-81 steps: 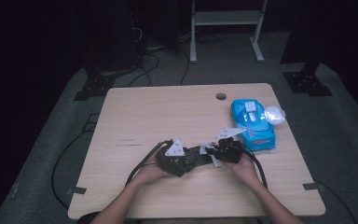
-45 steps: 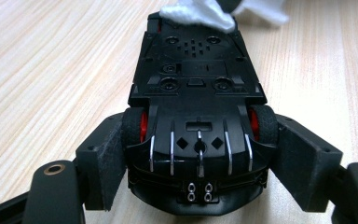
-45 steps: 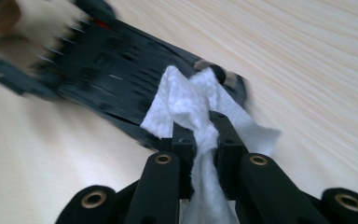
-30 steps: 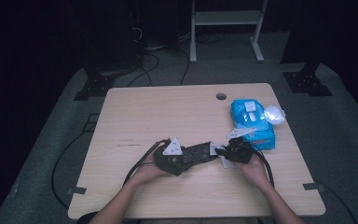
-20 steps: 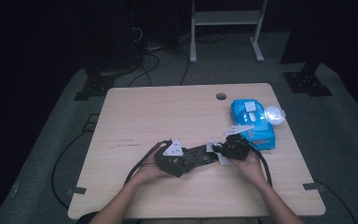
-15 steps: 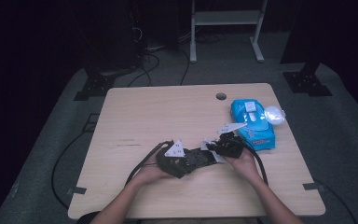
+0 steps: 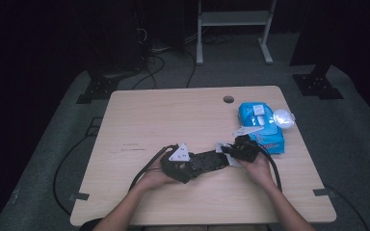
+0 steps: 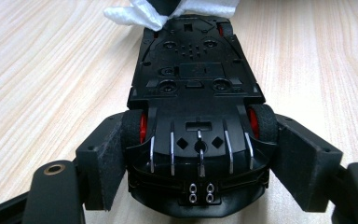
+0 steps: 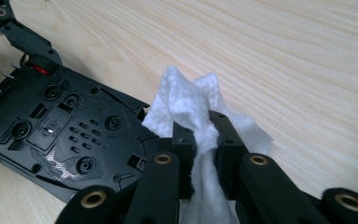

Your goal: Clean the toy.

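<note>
since the earlier high view the right hand [image 7: 259, 166] has been drawn back from beside the blue wipe packet [image 7: 260, 126] toward the car's front end, while the left hand [image 7: 156, 177] has stayed put. on the pale wooden table [image 7: 164, 115], the black toy car with red wheel hubs [image 8: 196, 100] is held belly-up, its tail clamped between the left gripper [image 8: 198, 156] pads across the rear wheels. the crumpled white wipe [image 9: 193, 114] is pinched tight in the right gripper [image 9: 204, 135], whose jaws are closed on it, and it rests at the front edge of the underside. to wipe well, the car should be kept steady and level, and the wipe dragged in short strokes along the chassis with light pressure, so the grip is not levered loose.
</note>
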Demonstrator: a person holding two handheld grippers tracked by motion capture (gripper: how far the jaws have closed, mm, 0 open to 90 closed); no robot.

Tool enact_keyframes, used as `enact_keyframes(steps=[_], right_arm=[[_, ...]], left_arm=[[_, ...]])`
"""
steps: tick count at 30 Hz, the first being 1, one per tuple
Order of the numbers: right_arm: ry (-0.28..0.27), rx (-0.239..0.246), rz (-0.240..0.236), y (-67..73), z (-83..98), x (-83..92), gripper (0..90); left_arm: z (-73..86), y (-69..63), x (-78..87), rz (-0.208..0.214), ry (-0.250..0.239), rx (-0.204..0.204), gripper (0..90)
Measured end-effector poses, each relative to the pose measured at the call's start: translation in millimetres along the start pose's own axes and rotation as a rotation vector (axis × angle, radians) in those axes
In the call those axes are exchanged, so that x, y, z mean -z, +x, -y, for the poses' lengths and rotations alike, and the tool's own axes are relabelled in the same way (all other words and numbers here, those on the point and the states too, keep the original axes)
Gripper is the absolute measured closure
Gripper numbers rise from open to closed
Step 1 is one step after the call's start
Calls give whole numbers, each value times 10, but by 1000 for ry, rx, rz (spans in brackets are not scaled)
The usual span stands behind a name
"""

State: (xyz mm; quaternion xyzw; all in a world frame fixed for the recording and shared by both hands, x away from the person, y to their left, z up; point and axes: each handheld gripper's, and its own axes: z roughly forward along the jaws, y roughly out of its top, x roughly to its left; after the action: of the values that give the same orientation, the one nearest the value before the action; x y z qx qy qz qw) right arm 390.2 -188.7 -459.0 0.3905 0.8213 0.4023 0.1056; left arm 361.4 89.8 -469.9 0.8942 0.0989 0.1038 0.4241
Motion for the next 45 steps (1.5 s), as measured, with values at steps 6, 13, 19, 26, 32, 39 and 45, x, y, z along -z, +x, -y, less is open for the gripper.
enact_keyframes(steps=[6, 13, 19, 26, 32, 39, 45], right_arm=[[28, 10, -14, -26, 4, 40, 813], [78, 54, -37, 86, 102, 185, 812], [70, 70, -101, 260, 82, 160, 813], [37, 149, -215, 708, -137, -107, 812], [27, 158, -129, 609, -167, -101, 814], [16, 134, -120, 564, -162, -100, 815], [15, 161, -121, 625, -328, -241, 813]], left_arm=[[3, 1, 0, -7, 12, -7, 248], [-2, -1, 0, -11, 11, -9, 247], [-11, -12, -13, -19, 17, -4, 247], [-2, -8, -44, -22, 38, -12, 247], [-14, -12, -28, -25, 21, -13, 247], [-33, -16, -38, -21, 19, -11, 247], [-31, -11, -37, -22, 7, -4, 248]])
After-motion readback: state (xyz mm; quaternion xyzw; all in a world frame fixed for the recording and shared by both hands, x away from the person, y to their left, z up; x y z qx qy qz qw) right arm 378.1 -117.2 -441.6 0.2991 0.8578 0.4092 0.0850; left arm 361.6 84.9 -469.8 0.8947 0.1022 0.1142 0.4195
